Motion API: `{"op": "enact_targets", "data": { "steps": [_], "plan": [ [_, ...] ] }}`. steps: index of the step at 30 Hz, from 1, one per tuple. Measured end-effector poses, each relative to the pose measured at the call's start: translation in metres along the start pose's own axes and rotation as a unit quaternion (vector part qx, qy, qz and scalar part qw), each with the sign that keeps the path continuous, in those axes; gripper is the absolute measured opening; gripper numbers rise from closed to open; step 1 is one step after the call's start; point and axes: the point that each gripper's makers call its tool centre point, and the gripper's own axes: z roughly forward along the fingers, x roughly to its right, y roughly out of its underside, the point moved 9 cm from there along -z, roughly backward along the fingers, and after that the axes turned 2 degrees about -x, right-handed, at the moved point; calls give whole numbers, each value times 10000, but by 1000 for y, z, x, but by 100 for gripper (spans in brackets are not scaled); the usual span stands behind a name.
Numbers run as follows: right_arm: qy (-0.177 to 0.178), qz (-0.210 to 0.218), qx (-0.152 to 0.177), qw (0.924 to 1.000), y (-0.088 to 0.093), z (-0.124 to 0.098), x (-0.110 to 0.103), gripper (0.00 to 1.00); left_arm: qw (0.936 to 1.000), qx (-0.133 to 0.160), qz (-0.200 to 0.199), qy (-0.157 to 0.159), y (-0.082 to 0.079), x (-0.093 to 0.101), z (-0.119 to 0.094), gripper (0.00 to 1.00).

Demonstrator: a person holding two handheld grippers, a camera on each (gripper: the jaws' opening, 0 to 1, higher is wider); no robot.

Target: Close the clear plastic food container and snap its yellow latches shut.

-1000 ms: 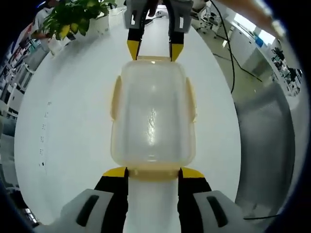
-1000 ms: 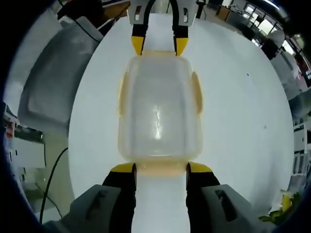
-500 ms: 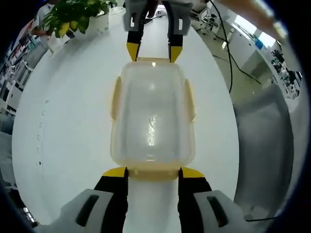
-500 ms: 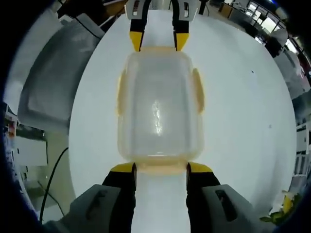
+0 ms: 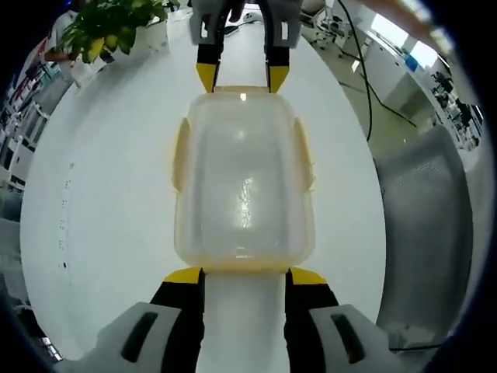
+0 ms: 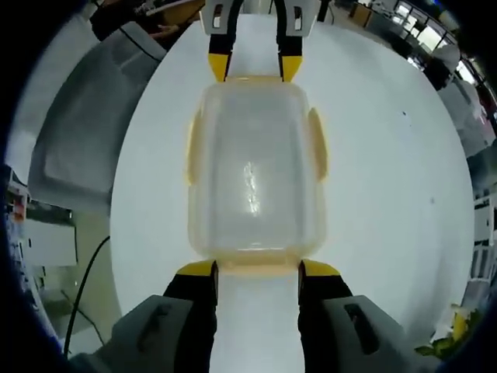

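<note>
A clear plastic container with its lid on lies lengthwise on the white table, with pale yellow latches along its long sides. My left gripper is open, its yellow tips flanking the latch at the near short end. At the far short end my right gripper stands the same way. In the right gripper view the container lies between my right gripper, which is open at the near end latch, and my left gripper at the far end. I cannot tell whether the latches are snapped.
A potted plant stands at the table's far left edge in the left gripper view. A grey chair and black cables lie beyond the right edge. The same chair sits to the left in the right gripper view.
The container looks slightly larger and nearer in both views, and the far gripper sits a little higher in each. Both grippers stay open at the container's ends.
</note>
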Motion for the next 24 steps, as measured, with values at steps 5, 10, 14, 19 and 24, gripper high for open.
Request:
{"op": "enact_targets", "data": {
  "steps": [5,10,14,19,24],
  "plan": [
    [1,31,9,10000,2,2,0,37,10000,71,6,-25,2,1,0,34],
    [29,297,149,9994,7,1,0,37,9998,158,79,-74,9,-1,-1,29],
    [67,593,96,9982,13,2,1,34,9997,94,-209,-71,18,-3,-3,33],
    [74,993,3,9950,24,-1,-4,36,9946,327,-982,-46,32,-6,-11,36],
    [283,1786,191,9833,31,-14,-3,37,9741,752,-2129,156,41,-8,-24,37]
  ]
}}
